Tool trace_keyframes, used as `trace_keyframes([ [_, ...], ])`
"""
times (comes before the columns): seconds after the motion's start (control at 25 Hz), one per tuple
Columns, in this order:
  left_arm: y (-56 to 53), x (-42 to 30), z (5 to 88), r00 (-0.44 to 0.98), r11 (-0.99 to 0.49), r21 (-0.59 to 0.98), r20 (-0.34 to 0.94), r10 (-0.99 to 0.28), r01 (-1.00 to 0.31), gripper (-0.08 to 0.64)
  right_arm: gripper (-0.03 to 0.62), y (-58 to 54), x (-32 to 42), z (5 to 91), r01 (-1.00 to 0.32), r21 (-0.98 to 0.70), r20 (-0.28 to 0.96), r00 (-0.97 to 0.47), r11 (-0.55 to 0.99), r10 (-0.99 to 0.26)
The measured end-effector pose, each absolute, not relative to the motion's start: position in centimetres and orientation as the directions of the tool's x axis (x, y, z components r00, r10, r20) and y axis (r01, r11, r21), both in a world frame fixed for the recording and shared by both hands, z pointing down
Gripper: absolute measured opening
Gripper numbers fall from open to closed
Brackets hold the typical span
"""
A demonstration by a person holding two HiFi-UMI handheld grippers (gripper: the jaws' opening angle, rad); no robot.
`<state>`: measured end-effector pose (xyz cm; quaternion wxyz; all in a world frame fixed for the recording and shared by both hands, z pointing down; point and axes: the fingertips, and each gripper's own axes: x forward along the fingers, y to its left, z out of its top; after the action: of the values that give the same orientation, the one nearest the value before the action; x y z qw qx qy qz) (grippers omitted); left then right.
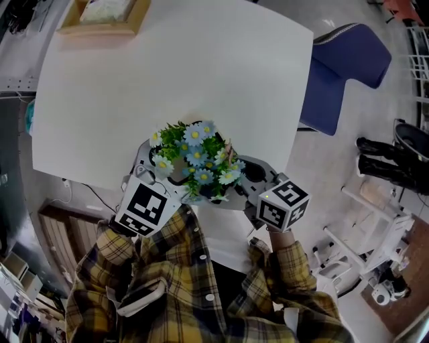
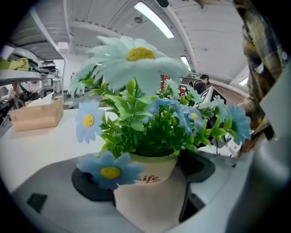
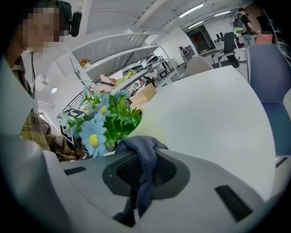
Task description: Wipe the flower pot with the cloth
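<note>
A cream flower pot [image 2: 148,191] with blue and white artificial daisies [image 1: 194,157] sits between the jaws of my left gripper [image 2: 145,182], both dark pads against its sides. In the head view the pot hangs at the near edge of the white table [image 1: 174,80], close to my chest. My right gripper [image 3: 145,170] is shut on a blue-grey cloth [image 3: 145,159], which bunches above the pads and hangs down between them. The cloth is just right of the flowers [image 3: 107,120]; whether it touches the pot is hidden.
A wooden tissue box [image 1: 104,17] stands at the table's far left corner. A blue chair [image 1: 342,74] is beside the table's right edge. A shelf rack and other furniture stand on the floor at the right.
</note>
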<state>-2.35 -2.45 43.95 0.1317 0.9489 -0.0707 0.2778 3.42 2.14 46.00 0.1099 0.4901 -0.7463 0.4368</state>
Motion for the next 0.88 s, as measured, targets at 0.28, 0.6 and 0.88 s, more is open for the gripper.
trace_keyframes([
  [0.28, -2.3, -1.7, 44.2, 0.838, -0.973, 0.221, 0.541, 0.068, -0.064, 0.437, 0.021, 0.8, 5.9, 46.2, -0.825, -0.557, 0.589, -0.474, 0.096, -0.655],
  [0.6, -2.0, 0.2, 44.0, 0.792, -0.957, 0.22, 0.543, 0.28, 0.188, 0.437, 0.021, -2.6, 8.6, 45.7, -0.811, -0.562, 0.568, -0.52, 0.161, -0.638],
  [0.88, -1.7, 1.2, 44.1, 0.729, -0.902, 0.213, 0.533, 0.43, 0.376, 0.437, 0.021, -5.8, 9.8, 45.7, -0.815, -0.537, 0.567, -0.539, 0.217, -0.623],
])
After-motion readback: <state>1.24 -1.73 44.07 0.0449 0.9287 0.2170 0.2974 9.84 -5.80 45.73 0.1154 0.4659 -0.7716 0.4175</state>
